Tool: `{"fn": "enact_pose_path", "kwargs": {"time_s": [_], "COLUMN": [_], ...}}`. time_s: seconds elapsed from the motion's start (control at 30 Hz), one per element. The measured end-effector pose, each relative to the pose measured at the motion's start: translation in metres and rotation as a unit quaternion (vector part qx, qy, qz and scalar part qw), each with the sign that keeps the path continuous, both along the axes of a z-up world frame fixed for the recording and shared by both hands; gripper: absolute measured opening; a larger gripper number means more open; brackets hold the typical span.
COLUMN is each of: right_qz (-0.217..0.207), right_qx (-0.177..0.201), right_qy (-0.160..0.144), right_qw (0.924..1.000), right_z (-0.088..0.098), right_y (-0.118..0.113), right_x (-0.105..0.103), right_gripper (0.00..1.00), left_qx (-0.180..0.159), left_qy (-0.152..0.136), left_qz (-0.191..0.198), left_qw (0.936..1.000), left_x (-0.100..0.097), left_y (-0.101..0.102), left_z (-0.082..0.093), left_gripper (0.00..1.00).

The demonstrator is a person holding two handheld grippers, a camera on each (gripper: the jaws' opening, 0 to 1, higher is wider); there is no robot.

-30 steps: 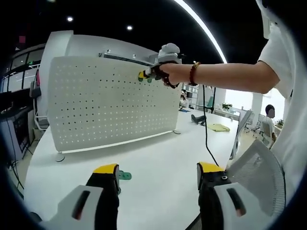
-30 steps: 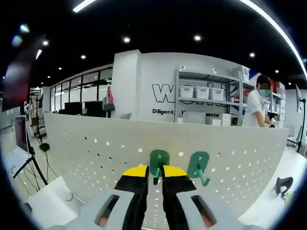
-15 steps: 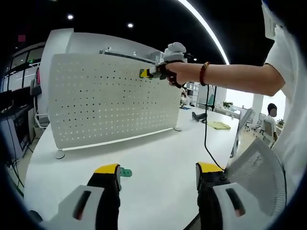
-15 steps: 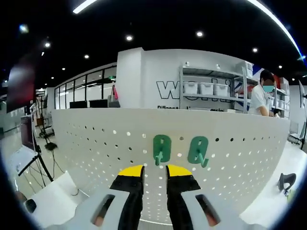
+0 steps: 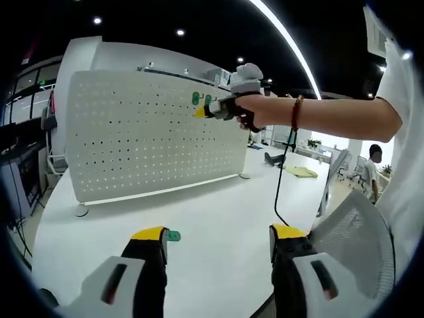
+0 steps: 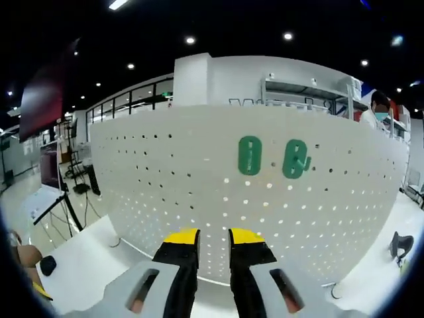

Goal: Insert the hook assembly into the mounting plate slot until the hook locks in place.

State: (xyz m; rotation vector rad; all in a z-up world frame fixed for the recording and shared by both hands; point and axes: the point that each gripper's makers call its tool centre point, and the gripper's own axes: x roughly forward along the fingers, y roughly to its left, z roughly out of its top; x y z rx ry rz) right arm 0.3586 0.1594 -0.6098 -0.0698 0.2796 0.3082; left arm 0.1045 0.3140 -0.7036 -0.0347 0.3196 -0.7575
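Observation:
A white perforated mounting plate (image 5: 152,136) stands upright on the white table (image 5: 218,205). Two green hooks (image 6: 250,155) (image 6: 295,158) hang side by side near its top edge, also seen as green hooks (image 5: 201,99) in the left gripper view. My right gripper (image 6: 213,237) sits below them, a little back from the plate, its jaws slightly open and holding nothing. A hand holds that right gripper (image 5: 201,112) up at the plate's upper right. My left gripper (image 5: 217,233) hangs open low over the table. A third green hook (image 5: 173,234) lies on the table beside its left jaw.
A white mesh chair back (image 5: 351,228) stands at the table's right edge. A black cable (image 5: 283,172) hangs from the raised hand. A dark object (image 6: 399,244) lies on the table right of the plate. Shelving (image 6: 311,106) and a person stand behind.
My right gripper has let go of the left green hook, which stays on the plate, and has drawn back and down. The left gripper has hardly moved.

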Motion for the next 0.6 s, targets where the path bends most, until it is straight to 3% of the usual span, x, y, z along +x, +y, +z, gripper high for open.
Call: {"fn": "enact_pose_path", "kwargs": {"time_s": [0.2, 0.33, 0.43, 0.6], "right_qz": [0.041, 0.069, 0.082, 0.107], "right_qx": [-0.008, -0.027, -0.021, -0.028], "right_qy": [0.032, 0.062, 0.088, 0.111], "right_qw": [0.9986, 0.9954, 0.9925, 0.9877], "right_z": [-0.032, -0.058, -0.078, -0.099], "right_y": [0.024, 0.038, 0.048, 0.063], "right_x": [-0.015, -0.027, -0.037, -0.052], "right_gripper": [0.16, 0.16, 0.16, 0.16], "left_qx": [-0.002, -0.001, -0.001, 0.003], "left_qy": [-0.002, -0.003, -0.005, -0.007], "left_qz": [0.004, 0.009, 0.011, 0.013], "left_qw": [1.0, 1.0, 0.9999, 0.9999], "left_x": [-0.001, -0.002, -0.002, -0.003], "left_y": [0.002, 0.005, 0.006, 0.009], "left_z": [0.0, 0.0, 0.001, 0.001], "left_gripper": [0.64, 0.64, 0.64, 0.64]}}
